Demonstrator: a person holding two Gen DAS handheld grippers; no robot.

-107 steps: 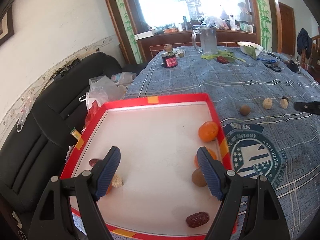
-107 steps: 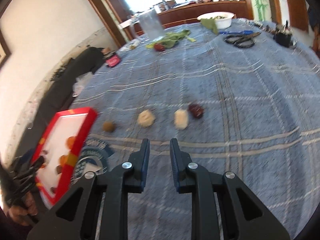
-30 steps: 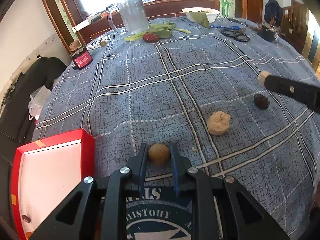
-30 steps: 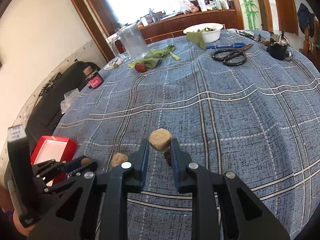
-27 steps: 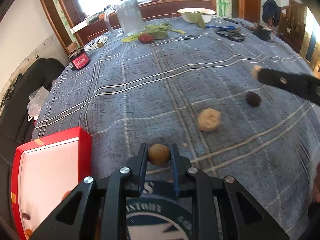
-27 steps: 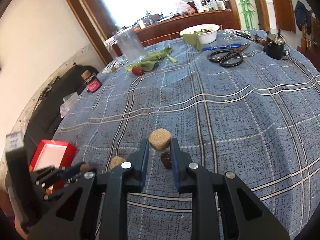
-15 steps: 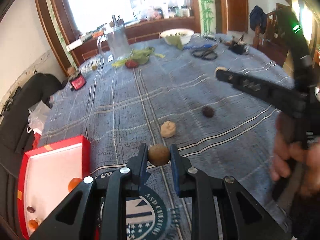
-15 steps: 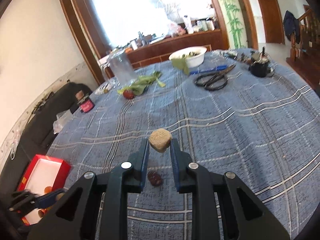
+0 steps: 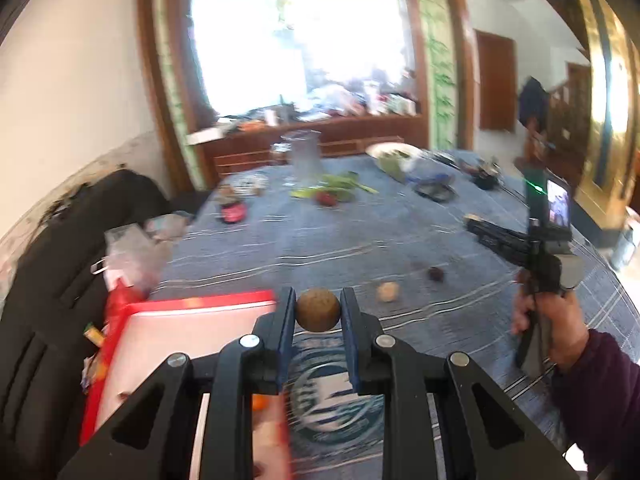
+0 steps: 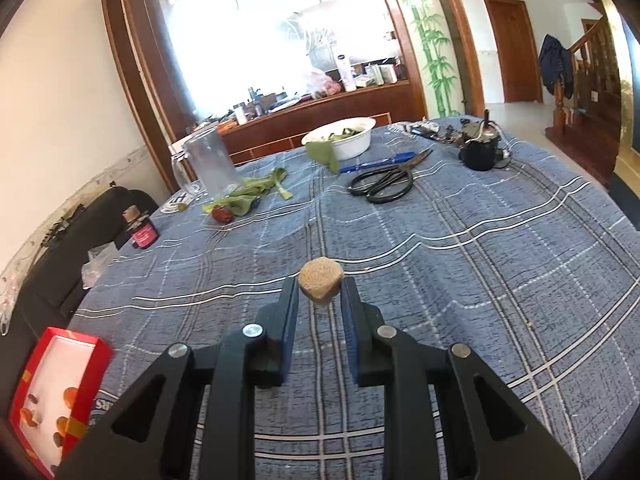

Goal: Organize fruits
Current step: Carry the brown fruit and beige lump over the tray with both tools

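The left claw point(image 9: 318, 312) pinches a round brown fruit point(image 9: 318, 310) above the tabletop point(image 9: 360, 236), by the red tray's point(image 9: 200, 304) near corner. The right claw point(image 10: 320, 292) pinches a tan lump point(image 10: 321, 275) beyond the tray. Farther from the tray lie a pale fruit point(image 9: 388, 291) and a dark one point(image 9: 435, 274), then scissors point(image 10: 384, 184) and a bowl point(image 10: 344, 140).

Only the letters "SW" read, on the round emblem point(image 10: 105, 407).
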